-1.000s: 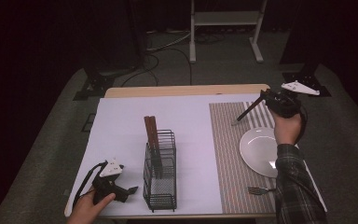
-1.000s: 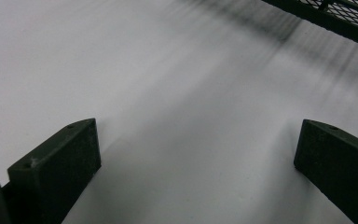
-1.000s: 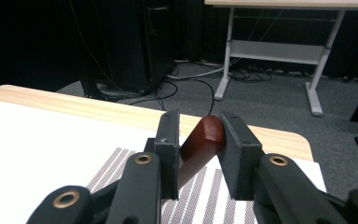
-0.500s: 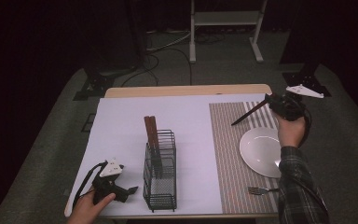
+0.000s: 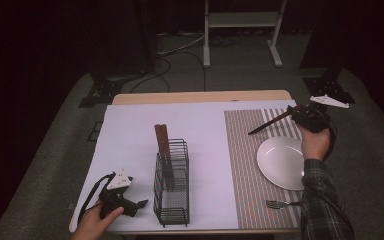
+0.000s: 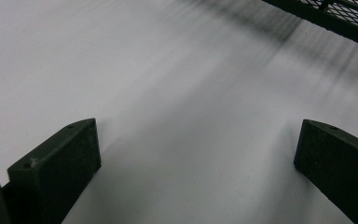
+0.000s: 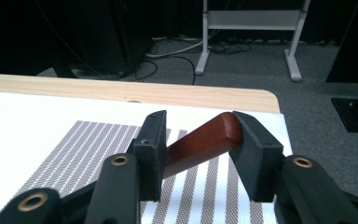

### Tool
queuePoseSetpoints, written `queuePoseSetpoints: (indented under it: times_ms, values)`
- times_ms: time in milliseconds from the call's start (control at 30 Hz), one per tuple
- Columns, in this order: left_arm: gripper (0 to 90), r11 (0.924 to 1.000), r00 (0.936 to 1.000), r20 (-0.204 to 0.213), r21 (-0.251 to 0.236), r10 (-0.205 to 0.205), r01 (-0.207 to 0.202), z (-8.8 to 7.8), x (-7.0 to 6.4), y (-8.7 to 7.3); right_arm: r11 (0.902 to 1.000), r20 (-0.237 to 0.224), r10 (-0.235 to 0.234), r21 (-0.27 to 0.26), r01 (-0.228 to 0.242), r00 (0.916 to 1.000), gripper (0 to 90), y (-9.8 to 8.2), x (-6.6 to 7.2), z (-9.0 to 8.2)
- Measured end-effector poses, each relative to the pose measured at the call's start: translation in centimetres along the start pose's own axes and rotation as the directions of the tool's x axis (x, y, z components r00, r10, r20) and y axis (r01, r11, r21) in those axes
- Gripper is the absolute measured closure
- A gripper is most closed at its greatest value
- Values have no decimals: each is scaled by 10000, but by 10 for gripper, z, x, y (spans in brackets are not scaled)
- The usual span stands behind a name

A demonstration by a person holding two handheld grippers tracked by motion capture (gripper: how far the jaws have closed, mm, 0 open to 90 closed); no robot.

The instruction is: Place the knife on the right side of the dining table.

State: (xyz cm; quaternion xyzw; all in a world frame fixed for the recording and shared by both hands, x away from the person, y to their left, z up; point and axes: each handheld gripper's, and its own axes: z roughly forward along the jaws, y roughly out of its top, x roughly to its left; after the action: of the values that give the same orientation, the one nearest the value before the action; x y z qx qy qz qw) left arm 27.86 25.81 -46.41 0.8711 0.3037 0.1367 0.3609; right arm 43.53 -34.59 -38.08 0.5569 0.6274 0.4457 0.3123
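1. Over on the right, the right gripper (image 5: 294, 114) hangs above the far end of the grey-and-white striped woven placemat (image 5: 245, 165), and it's carrying the knife with the reddish-brown wooden handle and dark blade (image 5: 270, 121).
2. In the right gripper view it's a loosening grip. The jaws have just been opening, yet the knife's handle (image 7: 200, 140) is still between them. It lies slantwise, with its rounded end against one pad and its shaft running behind the other jaw.
3. From the high view the knife slopes away from the right gripper, blade pointing towards the middle of the table. Its tip is low over the placemat's stripes, and I can't tell whether the tip touches the weave.
4. Now the containers. The black wire-mesh cutlery rack (image 5: 172, 200) stands upright on the white table sheet (image 5: 130, 125), near the person's edge and well apart from the knife.
5. Inside that rack are two brown wooden handles (image 5: 161, 142), side by side and upright in the far compartment, poking up above the wire rim. What's on their lower ends is hidden by the mesh.
6. The round white plate (image 5: 280, 160) sits on the placemat just below the right hand, face up.
7. A silver metal fork (image 5: 280, 203) lies flat on the placemat just beside the plate's near rim.
8. The left gripper (image 5: 139, 205) rests low on the white sheet just beside the rack. In its own view its jaws stand wide apart over bare white surface, with a corner of the mesh ahead.
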Motion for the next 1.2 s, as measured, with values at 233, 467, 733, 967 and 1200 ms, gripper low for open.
queuePoseSetpoints:
  times_ms: [233,467,733,967,1200]
  values:
    - [0,10000,10000,-1,0,-6,6,0,0,0,9996,206,144,233,-149,9997,491,-7,-5,3]
    - [0,10000,10000,-1,1,0,0,0,0,0,9975,378,403,565,-424,9985,437,-18,-13,8]
    - [0,10000,10000,-2,1,-4,4,0,0,0,9946,457,570,841,-607,9973,390,-24,-18,12]
    - [0,10000,10000,1,0,-4,4,0,0,0,9908,490,752,1086,-802,9960,340,-31,-22,17]
    - [0,10000,10000,-1,-2,-4,4,0,0,0,9856,545,895,1391,-963,9945,295,-38,-25,21]
